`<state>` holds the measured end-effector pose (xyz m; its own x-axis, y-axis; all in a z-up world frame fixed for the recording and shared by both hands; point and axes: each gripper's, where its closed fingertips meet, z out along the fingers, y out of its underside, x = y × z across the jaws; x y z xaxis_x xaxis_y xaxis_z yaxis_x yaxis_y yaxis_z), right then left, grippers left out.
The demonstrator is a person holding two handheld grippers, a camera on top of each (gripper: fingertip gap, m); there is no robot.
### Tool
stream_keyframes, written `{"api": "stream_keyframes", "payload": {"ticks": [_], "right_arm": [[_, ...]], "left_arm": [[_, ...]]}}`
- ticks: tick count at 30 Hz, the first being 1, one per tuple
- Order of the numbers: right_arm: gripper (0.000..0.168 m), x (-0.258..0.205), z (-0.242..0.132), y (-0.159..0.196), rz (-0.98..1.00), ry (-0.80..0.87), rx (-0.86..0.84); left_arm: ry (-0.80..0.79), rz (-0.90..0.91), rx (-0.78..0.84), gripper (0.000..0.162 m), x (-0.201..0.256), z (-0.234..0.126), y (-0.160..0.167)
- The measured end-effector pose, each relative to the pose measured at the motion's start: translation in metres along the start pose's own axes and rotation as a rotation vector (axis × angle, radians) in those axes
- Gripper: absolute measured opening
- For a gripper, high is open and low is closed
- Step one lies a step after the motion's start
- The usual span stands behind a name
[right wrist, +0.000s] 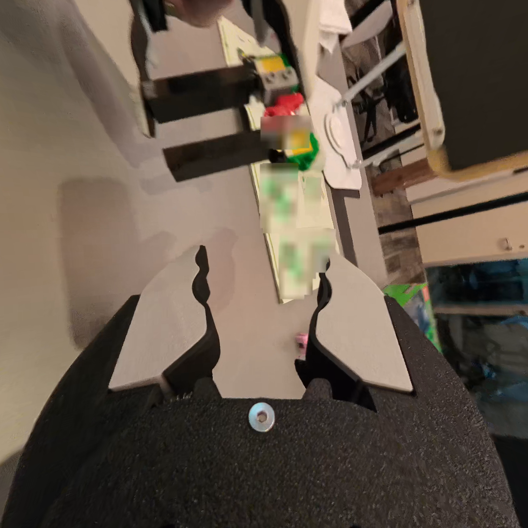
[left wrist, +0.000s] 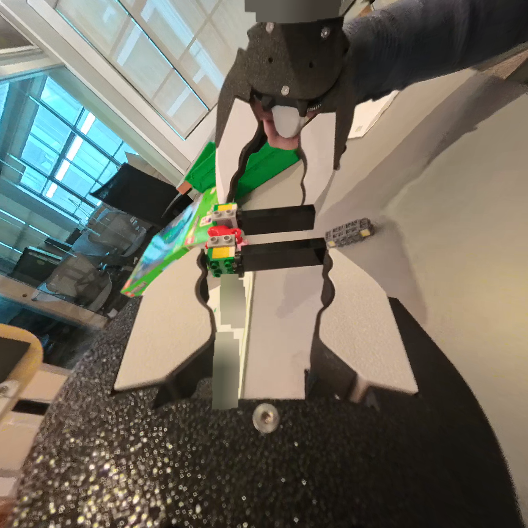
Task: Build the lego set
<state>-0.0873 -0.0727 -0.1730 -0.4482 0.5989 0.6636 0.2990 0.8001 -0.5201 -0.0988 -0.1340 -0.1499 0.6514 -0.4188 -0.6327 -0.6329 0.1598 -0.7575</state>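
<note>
A lego build is held in the air: two long black beams [left wrist: 277, 218] lie side by side, joined at one end by grey, yellow and green bricks [left wrist: 224, 258] with a red piece [left wrist: 221, 231] between them. My left gripper [left wrist: 265, 257] is shut lengthwise on the nearer beam and its green end block. My right gripper [right wrist: 265, 257] is open and empty, its fingers pointing at the build [right wrist: 205, 94] from the opposite side, a short way off. In the left wrist view its fingertips [left wrist: 228, 197] hang just above the far beam.
On the pale table [left wrist: 443, 185] lie a small dark grey lego piece [left wrist: 348, 231] with yellow studs, a green lego box [left wrist: 160, 257], a green sheet [left wrist: 265, 165], a booklet [right wrist: 311, 183] under the build and a small pink piece [right wrist: 301, 340]. Office chairs [left wrist: 80, 280] stand beyond the edge. The left gripper's tips are roughly 7 cm from the right gripper's.
</note>
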Motion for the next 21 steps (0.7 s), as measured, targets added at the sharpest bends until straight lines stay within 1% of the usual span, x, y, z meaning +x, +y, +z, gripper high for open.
{"api": "stream_keyframes", "payload": {"ticks": [3, 6, 8, 10, 13, 16, 21], "right_arm": [[0.075, 0.011, 0.019, 0.019, 0.190, 0.065, 0.074], [0.070, 0.023, 0.029, 0.028, 0.401, 0.149, 0.244], [0.070, 0.024, 0.029, 0.027, 0.524, 0.138, 0.363], [0.069, 0.026, 0.027, 0.032, 0.546, 0.168, 0.429], [0.068, 0.031, 0.027, 0.044, 0.523, 0.224, 0.431], [0.062, 0.036, 0.023, 0.043, 0.569, 0.224, 0.489], [0.060, 0.039, 0.022, 0.046, 0.618, 0.215, 0.509]], "left_arm": [[-0.006, -0.059, -0.011, 0.078, 0.001, 0.001, 0.023], [-0.021, -0.105, 0.005, 0.077, 0.001, 0.000, 0.036], [-0.026, -0.107, -0.002, 0.077, 0.002, 0.000, 0.042], [-0.029, -0.103, -0.012, 0.078, 0.005, 0.000, 0.050], [-0.006, -0.112, -0.031, 0.078, 0.011, 0.001, 0.060], [0.008, -0.136, -0.026, 0.078, 0.014, 0.002, 0.063], [0.023, -0.177, -0.014, 0.077, 0.015, 0.001, 0.065]]}}
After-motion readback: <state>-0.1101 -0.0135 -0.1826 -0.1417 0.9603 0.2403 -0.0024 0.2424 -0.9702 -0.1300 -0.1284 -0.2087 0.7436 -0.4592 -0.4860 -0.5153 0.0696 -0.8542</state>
